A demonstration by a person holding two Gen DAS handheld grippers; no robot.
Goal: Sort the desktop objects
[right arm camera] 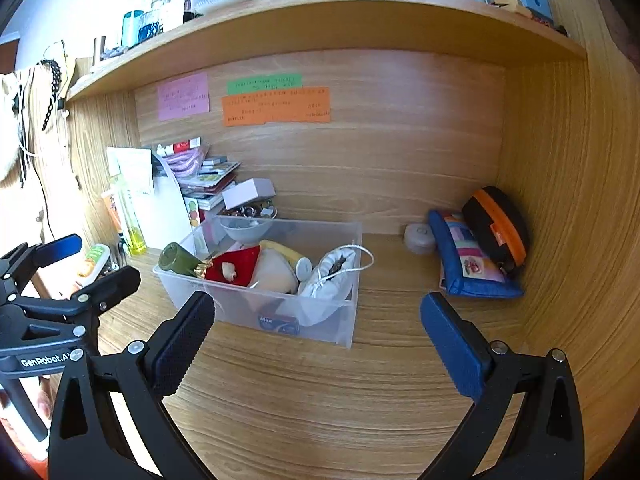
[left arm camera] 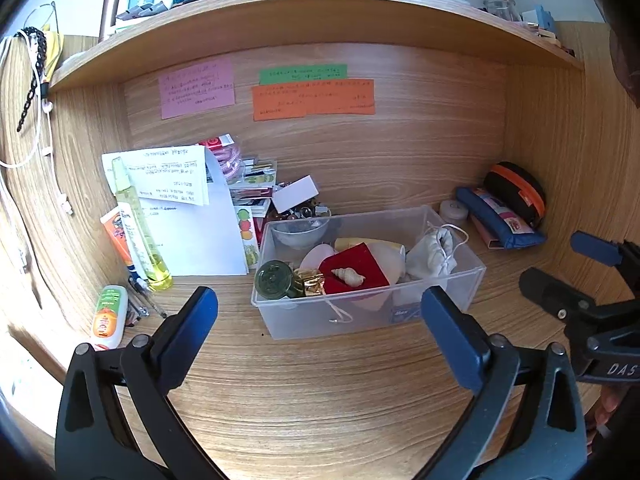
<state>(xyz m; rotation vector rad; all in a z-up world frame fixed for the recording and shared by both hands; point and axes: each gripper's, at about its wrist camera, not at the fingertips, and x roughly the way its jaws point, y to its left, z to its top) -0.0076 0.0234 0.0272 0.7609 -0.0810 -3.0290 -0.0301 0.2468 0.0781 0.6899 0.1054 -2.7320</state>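
Observation:
A clear plastic bin (left arm camera: 460, 280) (right arm camera: 344, 320) stands mid-desk. It holds a green jar (left arm camera: 274, 280) (right arm camera: 176, 260), a red box (left arm camera: 360, 266) (right arm camera: 240, 264) with a small shell (left arm camera: 349, 276) on it, a white drawstring pouch (left arm camera: 432, 254) (right arm camera: 328, 276) and a small bowl (left arm camera: 300, 232). My left gripper (left arm camera: 320, 312) is open and empty, just in front of the bin. My right gripper (right arm camera: 316, 320) is open and empty, in front of the bin's right end; it also shows at the right of the left wrist view (left arm camera: 572, 268).
At the left wall lean papers (left arm camera: 192, 216), a yellow spray bottle (left arm camera: 140, 228), tubes (left arm camera: 108, 316) and pens. At the right wall lie a blue pouch (right arm camera: 472, 264), a black-orange case (right arm camera: 496, 224) and a small round tin (right arm camera: 418, 236). A low shelf (left arm camera: 320, 12) overhangs.

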